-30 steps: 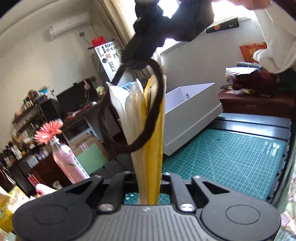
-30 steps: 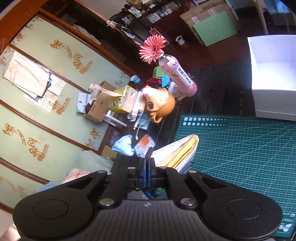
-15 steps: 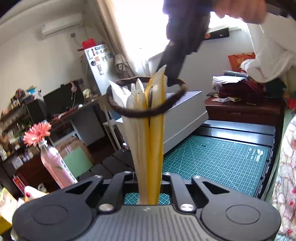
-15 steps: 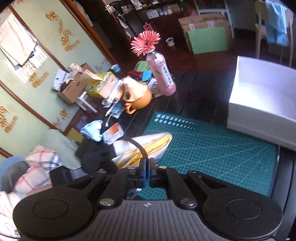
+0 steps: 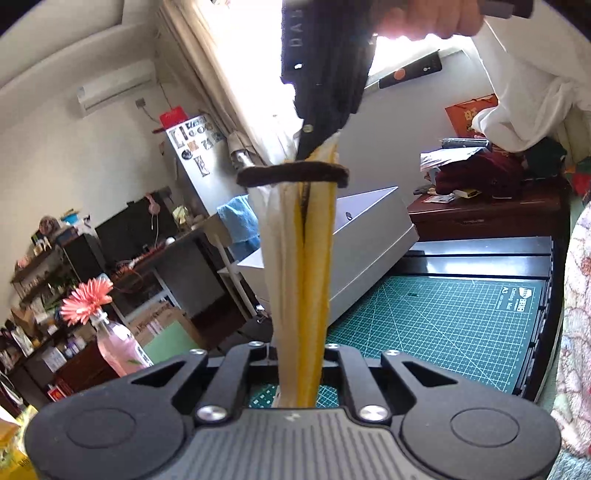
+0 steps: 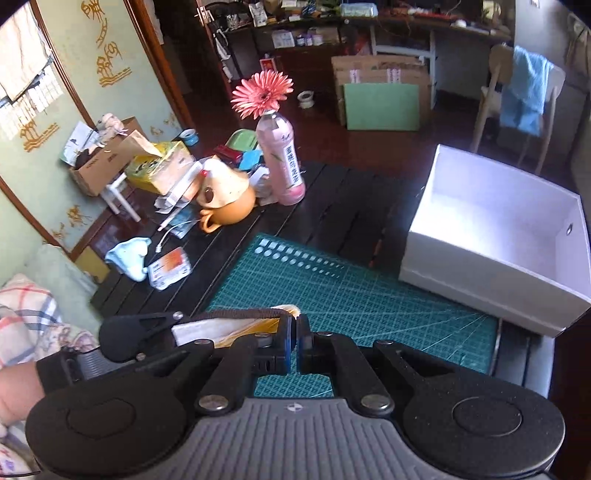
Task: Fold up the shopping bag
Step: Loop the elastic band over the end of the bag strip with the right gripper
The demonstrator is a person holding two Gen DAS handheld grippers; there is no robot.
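The left gripper [image 5: 300,354] was clamped on the folded bag [image 5: 300,266], a narrow white and yellow bundle standing upright out of its jaws, above the green mat [image 5: 443,314]; a dark cord [image 5: 291,175], the bag's handle, encircled the bundle near its top. The right gripper [image 5: 325,85] came down from above, held by a hand [image 5: 424,16], with its tip at the upper end of the bag; its jaws were pressed together with only a thin slit between the blue pads [image 6: 289,343], pinching the cord [image 6: 243,314], which ran leftward from them across the bag's end [image 6: 225,328]. In the right wrist view the left gripper [image 6: 136,332] lay at lower left, just beside the bag. A white box [image 6: 495,236] stood on the table [image 6: 332,206] at the mat's [image 6: 369,295] far right corner; a bottle [image 6: 280,162] with a pink flower stood beyond the mat.
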